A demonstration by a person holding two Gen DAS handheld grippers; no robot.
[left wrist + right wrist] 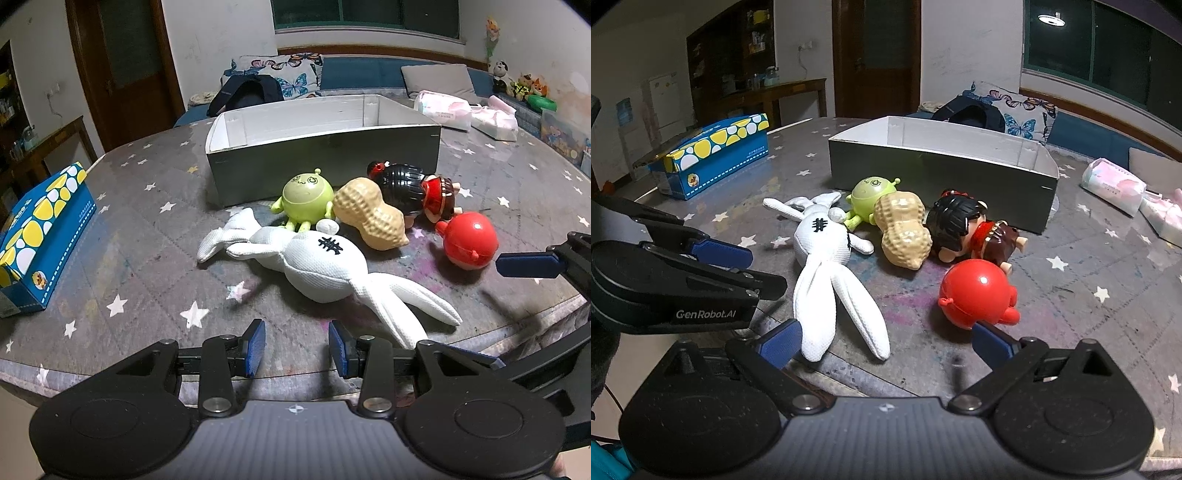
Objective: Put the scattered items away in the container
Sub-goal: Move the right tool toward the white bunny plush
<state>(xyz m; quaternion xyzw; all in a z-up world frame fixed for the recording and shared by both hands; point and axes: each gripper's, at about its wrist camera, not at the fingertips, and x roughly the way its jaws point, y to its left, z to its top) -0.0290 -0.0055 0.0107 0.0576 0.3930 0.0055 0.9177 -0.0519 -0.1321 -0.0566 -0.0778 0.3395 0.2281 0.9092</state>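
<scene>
Nearest the lenses, both grippers are hanging low over the table's near edge with nothing held; the left gripper [296, 345] is showing its blue fingers only partly spread, and the right gripper [886, 341] is standing spread wide. Just ahead of the left one, the white rabbit doll [317, 269] is lying flat, its long axis running diagonally from ears near the fingers to legs farther off; in the right wrist view those ears are reaching down beside the right gripper's left finger. The red round toy [977, 293] is sitting just beyond the right gripper's other finger, touching or nearly so, which is making the right hand look the nearer one for it. Farther on, the peanut toy [371, 218], the green round figure [306, 197] and the black-haired doll [413, 192] are crowding together, touching one another; they are lying between the grippers and the open grey box [325, 162], which appears empty; any carry will probably need to lift over them. Off to the left, a blue tissue box [40, 232] is resting well apart on the star-patterned table [147, 229].
</scene>
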